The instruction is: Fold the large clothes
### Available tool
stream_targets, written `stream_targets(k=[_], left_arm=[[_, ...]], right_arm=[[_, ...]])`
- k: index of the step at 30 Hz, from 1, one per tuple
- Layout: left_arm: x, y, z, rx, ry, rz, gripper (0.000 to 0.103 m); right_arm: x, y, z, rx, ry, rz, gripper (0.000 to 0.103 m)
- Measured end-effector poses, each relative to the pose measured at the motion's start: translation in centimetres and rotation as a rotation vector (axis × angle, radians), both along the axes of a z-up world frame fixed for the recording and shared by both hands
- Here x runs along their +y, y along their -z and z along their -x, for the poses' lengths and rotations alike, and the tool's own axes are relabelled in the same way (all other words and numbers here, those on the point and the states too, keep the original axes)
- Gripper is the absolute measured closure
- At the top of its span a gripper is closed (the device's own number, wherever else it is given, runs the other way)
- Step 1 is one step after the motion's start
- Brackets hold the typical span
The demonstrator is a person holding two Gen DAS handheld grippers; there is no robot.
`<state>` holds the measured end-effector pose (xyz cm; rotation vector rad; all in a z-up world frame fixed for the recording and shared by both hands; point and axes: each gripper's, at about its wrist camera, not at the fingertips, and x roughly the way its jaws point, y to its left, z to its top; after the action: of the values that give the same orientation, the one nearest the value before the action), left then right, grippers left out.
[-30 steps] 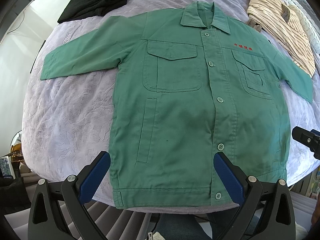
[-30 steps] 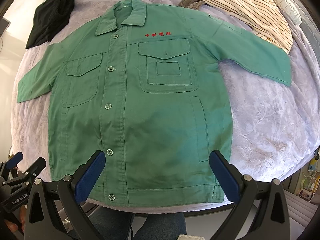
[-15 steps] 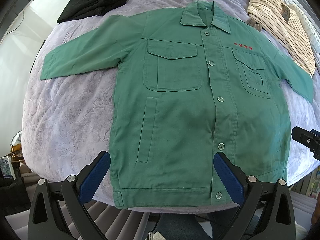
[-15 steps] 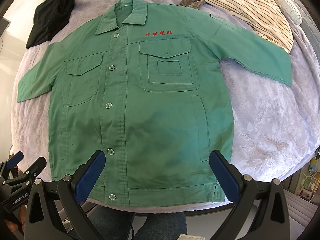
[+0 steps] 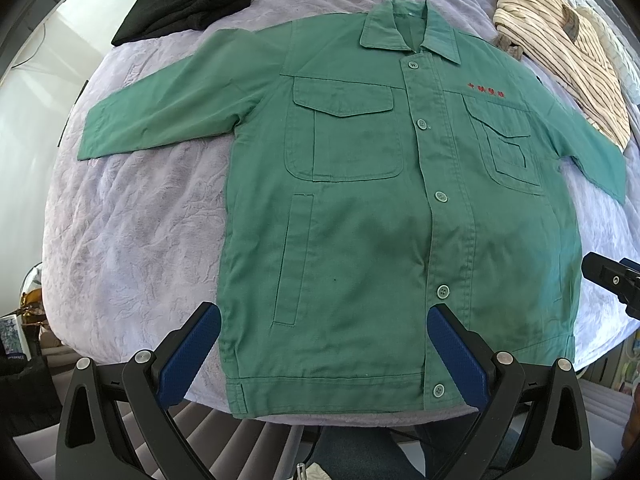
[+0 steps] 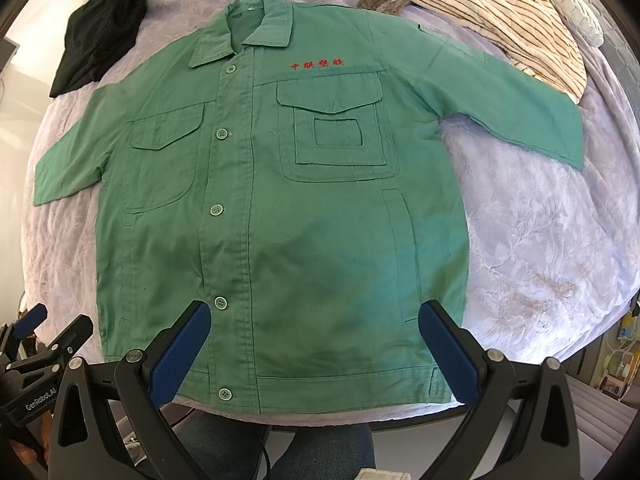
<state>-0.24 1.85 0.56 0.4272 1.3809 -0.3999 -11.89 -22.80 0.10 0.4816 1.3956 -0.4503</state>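
1. Risk, as I judged it: the jacket (image 5: 360,220) was stiff and wide, so a one-layer pinch at the hem could have dragged it askew.
2. Left gripper (image 5: 324,354) and right gripper (image 6: 314,350) hovered at 6 o'clock, jaws wide, empty.
3. The jacket lay flat, buttoned, sleeves spread, centred on the bed (image 5: 132,240).

The left gripper (image 5: 324,350) and the right gripper (image 6: 314,346) hang side by side, jaws spread wide, gripping nothing.
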Motion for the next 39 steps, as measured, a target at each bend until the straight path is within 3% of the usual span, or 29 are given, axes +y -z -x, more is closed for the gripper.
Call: stream_targets(k=[30, 39], left_arm=[[0.0, 0.2, -0.5, 0.015, -0.002, 0.004, 0.0], [1.5, 1.5, -2.6, 0.083, -0.034, 0.088, 0.0]], right_arm=[[0.2, 0.2, -0.4, 0.01, 0.0, -0.001, 0.0], [0.9, 0.7, -1.7, -0.014, -0.008, -0.036, 0.0]])
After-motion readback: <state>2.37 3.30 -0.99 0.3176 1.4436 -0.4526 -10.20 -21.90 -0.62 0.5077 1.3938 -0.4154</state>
